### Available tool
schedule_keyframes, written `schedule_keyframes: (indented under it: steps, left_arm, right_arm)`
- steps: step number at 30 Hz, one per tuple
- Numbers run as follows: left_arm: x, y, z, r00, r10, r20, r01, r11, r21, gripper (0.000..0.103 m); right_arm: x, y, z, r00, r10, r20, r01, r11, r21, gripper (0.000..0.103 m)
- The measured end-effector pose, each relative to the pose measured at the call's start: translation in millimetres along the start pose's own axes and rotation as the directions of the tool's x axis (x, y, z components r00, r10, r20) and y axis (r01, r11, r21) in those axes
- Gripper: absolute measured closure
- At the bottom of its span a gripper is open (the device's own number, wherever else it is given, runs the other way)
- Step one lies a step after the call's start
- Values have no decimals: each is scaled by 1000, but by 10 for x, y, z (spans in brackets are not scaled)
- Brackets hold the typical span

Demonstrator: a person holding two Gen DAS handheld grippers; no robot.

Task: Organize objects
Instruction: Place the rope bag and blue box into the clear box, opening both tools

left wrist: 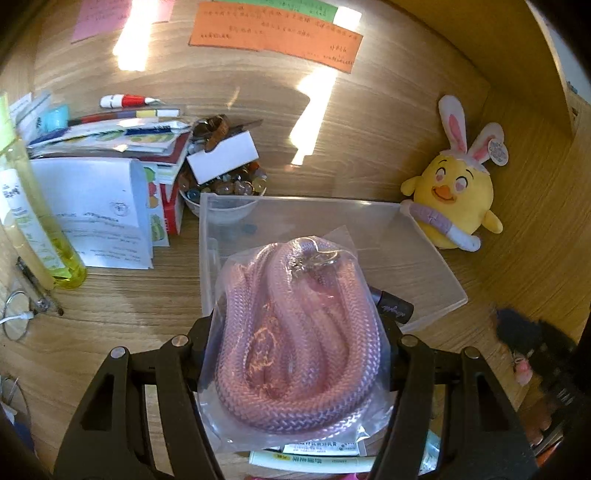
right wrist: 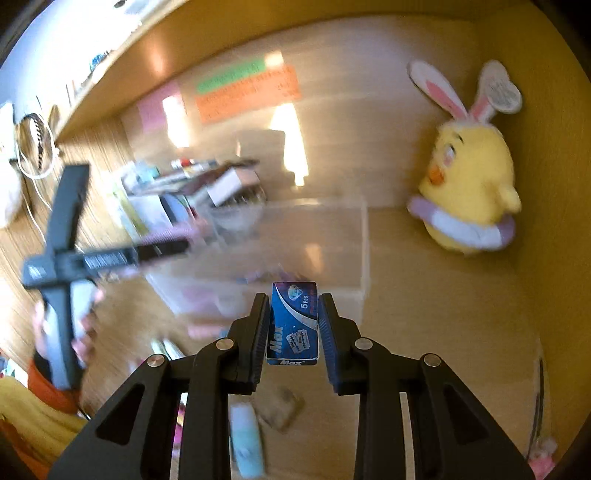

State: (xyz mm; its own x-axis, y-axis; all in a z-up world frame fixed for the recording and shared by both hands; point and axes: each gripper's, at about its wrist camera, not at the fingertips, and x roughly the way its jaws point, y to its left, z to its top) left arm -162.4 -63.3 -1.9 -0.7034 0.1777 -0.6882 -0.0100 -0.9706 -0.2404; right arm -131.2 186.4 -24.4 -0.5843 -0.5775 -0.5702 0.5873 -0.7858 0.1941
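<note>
Left gripper [left wrist: 295,354]: clamped on both sides of a clear bag holding a coiled pink braided rope [left wrist: 295,332]; bag bulges between the fingers.
Under left gripper: flat printed packets [left wrist: 306,456], partly hidden by the bag.
Right gripper [right wrist: 293,325]: pinching a small blue "Max" razor-blade box [right wrist: 293,325], upright, pads flat on its two side faces.
Below right gripper: pale teal tube [right wrist: 245,443] on the desk, blurred.
Clear bin [left wrist: 424,258]: just ahead of the rope bag, open top, transparent walls; dark lipstick-like tube [left wrist: 393,308] near its front edge, beside the bag.
Bin from right wrist view: sits just past the blade box, blurred.
Left gripper seen from right wrist: off to the left, blurred by motion, hand [right wrist: 83,332] on its grip.
Left of bin: bowl of glass marbles [left wrist: 236,184] with a white card [left wrist: 223,157] stuck in it, touching the bin's far-left corner.
Further left: stack of booklets and papers [left wrist: 107,177], yellow-green bottle [left wrist: 40,221] standing, pens [left wrist: 129,107] behind the stack.
Right of bin: yellow chick plush [left wrist: 454,192] with bunny ears, near the bin's far-right corner, against the side wall.
Back wall: orange [left wrist: 273,29], green and pink notes stuck up.
</note>
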Motion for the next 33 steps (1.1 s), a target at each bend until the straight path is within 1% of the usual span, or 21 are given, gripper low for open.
schedule_keyframes:
  steps: [4,8,12,17,22,24,27,29,31,33]
  left_arm:
    - [123,-17,-19,999,-11,-37,11,1000,15,39]
    - [194,-53,-61,998,-6,-58,9,999,49,39]
    - [207,-77,-70,998,4,-56,0,997,71,38]
    - [201,-77,-66,999,-1,-51,5,997,77,32]
    - [141,-95,-63,1000,-7,-30,9,997,72,22]
    - [97,-106,-65,1000,-4,-17,5,997,75,21]
    - [26,-118,-68,1000,-2,-1,2,997,75,19]
    - [-25,-126,-68,1000,0,11,-1,997,72,17]
    - [-94,-130,-64,1000,4,30,-6,998,68,14]
    - [-187,-140,-70,998,20,55,-24,997,70,12]
  right_arm:
    - [161,47,190,1000,21,-5,-21,1000,-11,78]
    - [453,44,297,998,41,-50,-41,999,-12,78]
    - [755,42,361,994,42,-102,-45,999,-22,78]
    - [1037,33,382,988,38,-151,-42,999,-26,78]
    - [1273,76,330,980,39,-198,-45,999,-26,78]
    - [1319,112,312,977,34,-211,-44,998,-40,78]
    - [1307,158,313,978,16,-206,-31,997,-68,78]
    - [1278,167,326,980,10,-199,-26,997,-78,74]
    - [1202,181,334,983,4,-183,-20,996,-87,63]
    - [1105,196,343,987,-8,-160,-8,995,-99,55]
